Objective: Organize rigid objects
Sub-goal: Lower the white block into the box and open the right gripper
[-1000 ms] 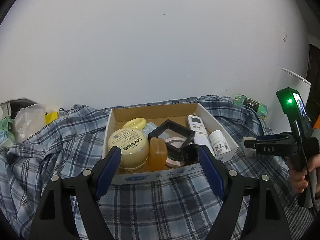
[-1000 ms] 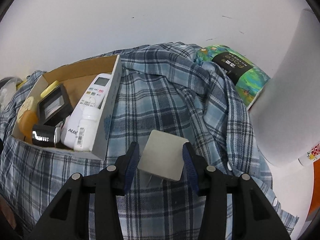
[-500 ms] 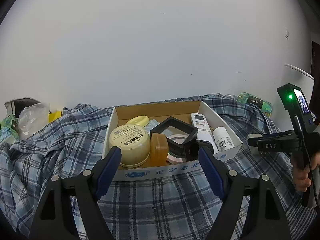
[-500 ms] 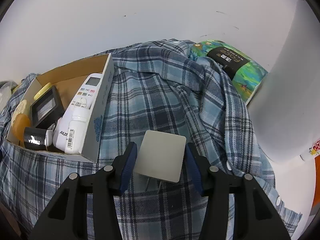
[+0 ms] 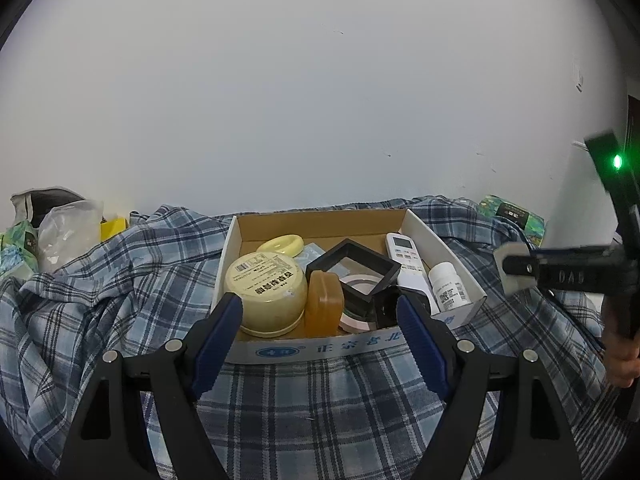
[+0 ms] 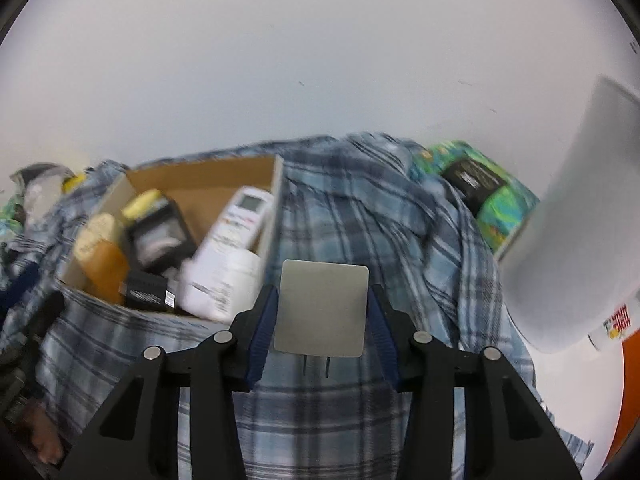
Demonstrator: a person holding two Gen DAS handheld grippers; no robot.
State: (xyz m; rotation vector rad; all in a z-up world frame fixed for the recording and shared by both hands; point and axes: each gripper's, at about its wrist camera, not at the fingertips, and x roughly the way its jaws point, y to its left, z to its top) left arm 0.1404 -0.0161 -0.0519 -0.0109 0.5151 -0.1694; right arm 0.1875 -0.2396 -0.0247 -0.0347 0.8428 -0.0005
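A cardboard box sits on a blue plaid cloth. It holds a cream jar, an amber soap bar, a black square frame, a white remote and a white bottle. My left gripper hangs open just before the box's front wall, holding nothing. My right gripper is closing, its pads pressed on a white plug adapter. The adapter is lifted off the cloth, right of the box, prongs pointing down. In the left wrist view, the adapter shows at the right.
A green printed packet lies behind on the right, beside a large white rounded object. Plastic bags and a yellow item are heaped at the far left. A white wall stands close behind the box.
The right gripper has risen with the adapter, lifting it off the cloth and squaring it between the pads. The box now looks nearer in its view. The left gripper has stayed put.
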